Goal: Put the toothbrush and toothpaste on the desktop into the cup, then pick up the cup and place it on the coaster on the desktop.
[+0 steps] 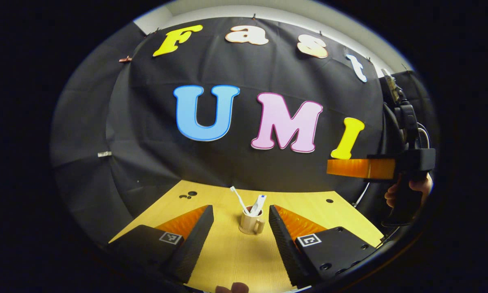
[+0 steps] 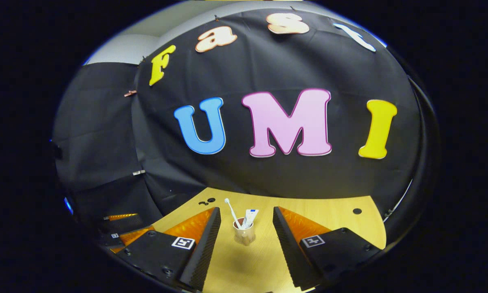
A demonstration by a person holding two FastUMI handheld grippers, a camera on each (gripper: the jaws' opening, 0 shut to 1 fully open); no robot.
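1. One cup (image 1: pixel 251 223) stands upright on the counter (image 1: pixel 227 252), lower centre of the left gripper view; handle toward frame right.
2. One toothbrush (image 1: pixel 240 200) and one toothpaste (image 1: pixel 258 204) tube stand inside the cup, brush leaning frame left, tube frame right. That part of the task lies done.
3. Coaster: I cannot make one out under or beside the cup. Whether the cup already rests on it, or must yet go there, I cannot tell.
4. Left gripper (image 1: pixel 241 228): fingers wide apart, holding nothing, cup lying ahead between them.
5. Right gripper (image 2: pixel 246 238): likewise spread, nothing held, same cup ahead in the right gripper view's lower centre.
6. Count: two grippers, one cup, one brush, one tube.
7. Right gripper also appears at the right edge of the left gripper view, a hand (image 1: pixel 411 189) on it.
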